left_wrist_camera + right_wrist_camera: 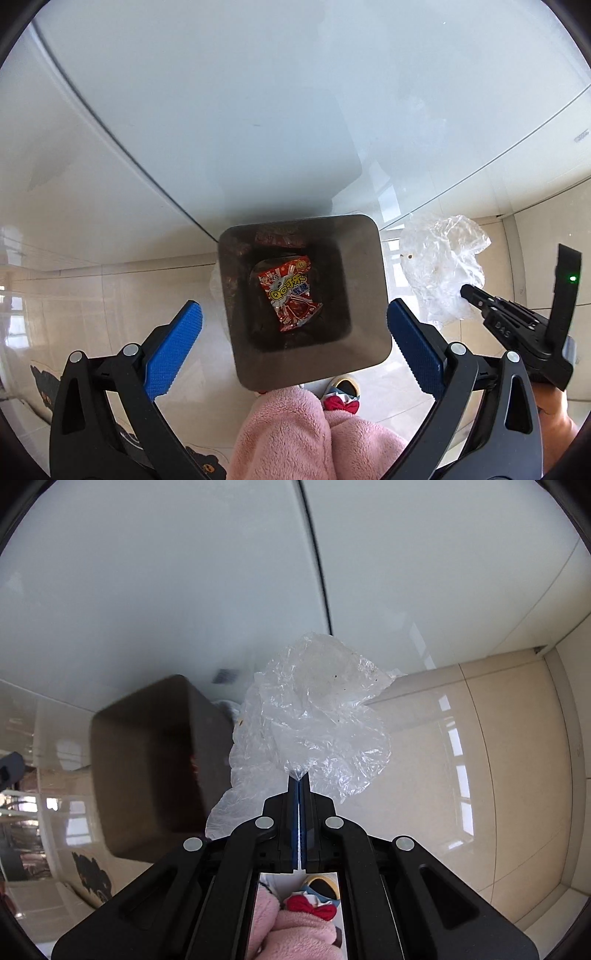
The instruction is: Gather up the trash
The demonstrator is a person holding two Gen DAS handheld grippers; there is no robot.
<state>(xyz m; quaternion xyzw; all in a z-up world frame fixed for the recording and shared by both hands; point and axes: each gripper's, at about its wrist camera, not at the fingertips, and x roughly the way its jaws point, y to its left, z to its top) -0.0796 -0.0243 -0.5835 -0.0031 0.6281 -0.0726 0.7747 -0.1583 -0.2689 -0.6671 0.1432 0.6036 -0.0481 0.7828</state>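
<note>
A dark square trash bin stands below the corner of the glass table, with a red snack wrapper lying inside it. My left gripper hangs open above the bin, its blue pads on either side of the bin's mouth with nothing between them. My right gripper is shut on a crumpled clear plastic bag, which hangs in the air to the right of the bin. The left wrist view shows that same bag at the tip of the right gripper.
A frosted glass table with a dark edge fills the upper part of both views. Glossy beige floor tiles lie below. A person's pink fleece trousers and a slipper with a red bow stand close by the bin.
</note>
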